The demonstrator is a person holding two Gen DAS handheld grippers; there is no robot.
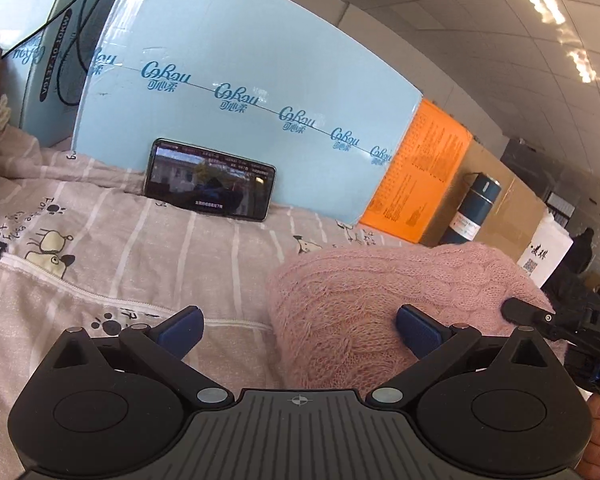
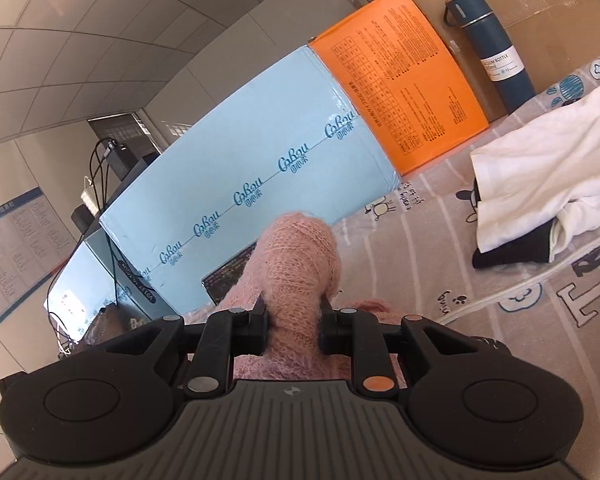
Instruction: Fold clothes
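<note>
Pink knit sweater clamped in right claw; left claw apart; phone against blue box.

boxes walling the far side; bedspread open

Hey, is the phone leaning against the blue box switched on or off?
On. The phone stands on its long edge against the light blue box, and its screen shows a lit picture with text lines.
</note>
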